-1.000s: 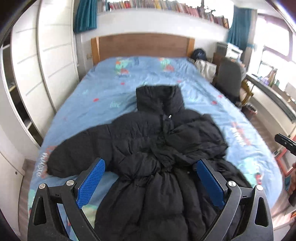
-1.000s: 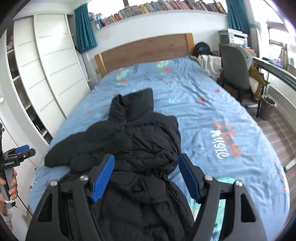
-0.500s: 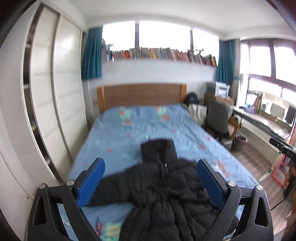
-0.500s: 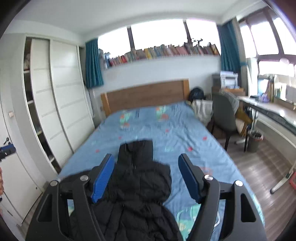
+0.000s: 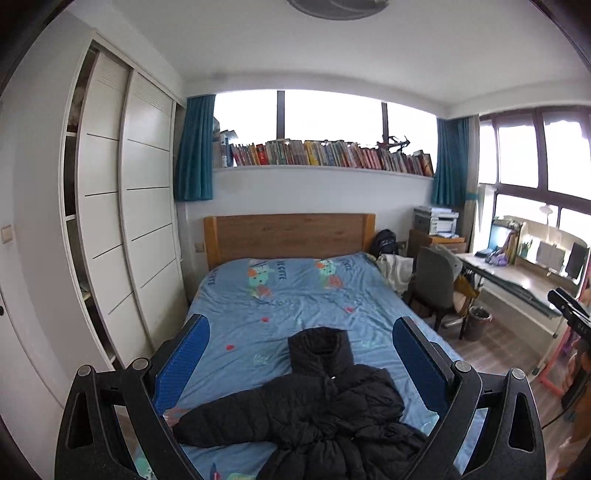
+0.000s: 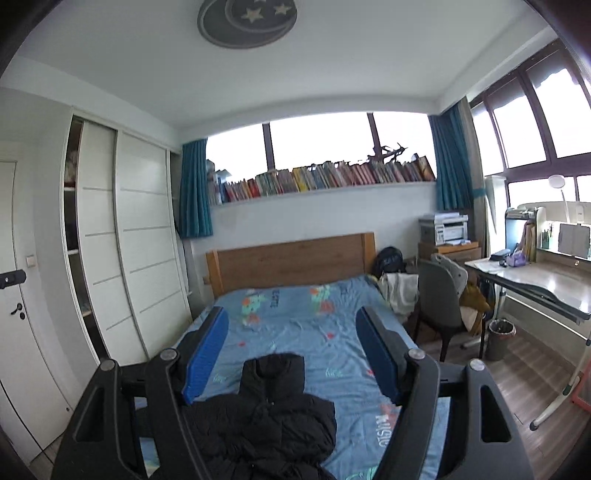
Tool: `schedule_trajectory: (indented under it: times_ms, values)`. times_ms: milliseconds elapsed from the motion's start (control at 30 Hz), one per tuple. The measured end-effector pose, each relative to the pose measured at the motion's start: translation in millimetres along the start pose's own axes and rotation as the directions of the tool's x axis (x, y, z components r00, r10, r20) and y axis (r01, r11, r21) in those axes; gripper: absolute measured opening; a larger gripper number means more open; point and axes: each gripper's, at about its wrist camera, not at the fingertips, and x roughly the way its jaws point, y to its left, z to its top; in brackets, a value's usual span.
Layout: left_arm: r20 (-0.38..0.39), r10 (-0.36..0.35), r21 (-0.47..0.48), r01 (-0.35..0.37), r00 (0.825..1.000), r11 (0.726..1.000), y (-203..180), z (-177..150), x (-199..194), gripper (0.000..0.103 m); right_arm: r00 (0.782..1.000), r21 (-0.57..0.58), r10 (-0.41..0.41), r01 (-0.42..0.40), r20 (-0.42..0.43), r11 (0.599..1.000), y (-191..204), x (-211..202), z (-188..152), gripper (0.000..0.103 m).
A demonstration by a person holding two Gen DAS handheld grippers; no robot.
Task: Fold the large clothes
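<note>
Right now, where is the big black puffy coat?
The black coat lies on the blue bed, at its near end, low in both wrist views, collar toward the wooden headboard, one sleeve stretched toward the wardrobe side.

1. Jacket (image 5: 325, 413): plain black, quilted.
2. Bed cover (image 5: 295, 295): light blue, printed with small red marks and teal-and-orange figures.
3. Headboard (image 5: 291, 234): mid-brown wood grain.
4. Curtains (image 5: 194, 147): teal.
5. Wardrobe doors (image 5: 147, 206): white, thin dark lines.
6. Left tool (image 5: 301, 356) and right tool (image 6: 293, 352): black frames, blue pads.
7. Ceiling lamp (image 6: 247, 20): grey, moon-and-stars motif.
</note>
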Motion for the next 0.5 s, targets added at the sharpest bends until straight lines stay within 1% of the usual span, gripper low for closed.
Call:
schedule_trajectory:
  times_ms: [67, 100, 167, 267, 367, 500]
  values:
    - [-0.002, -0.019, -0.002, 0.019, 1.000, 1.000, 1, 0, -7, 0.099, 1.000, 0.008, 0.004, -0.004, 0.015, 1.000, -1, -4, 8, 0.071]
    - [0.004, -0.013, 0.019, 0.013, 1.000, 1.000, -1, -1, -10, 0.099, 1.000, 0.012, 0.006, -0.006, 0.017, 1.000, -2, -3, 9, 0.071]
    - [0.036, 0.020, 0.053, -0.022, 0.999, 0.998, -2, -2, -18, 0.099, 1.000, 0.013, 0.000, 0.000, 0.019, 1.000, -4, -4, 9, 0.071]
    - [0.032, 0.000, 0.041, -0.002, 0.999, 0.999, 3, -8, -21, 0.099, 1.000, 0.014, -0.003, 0.003, 0.000, 1.000, -5, 4, -2, 0.071]
    - [0.023, 0.022, 0.045, -0.023, 1.000, 0.999, 7, -15, -14, 0.099, 1.000, 0.021, -0.005, 0.005, -0.027, 1.000, -6, 18, -13, 0.071]
    - [-0.004, 0.047, 0.038, -0.047, 0.999, 0.998, 14, -22, 3, 0.099, 0.999, 0.020, -0.002, 0.003, -0.039, 1.000, -3, 29, -22, 0.071]
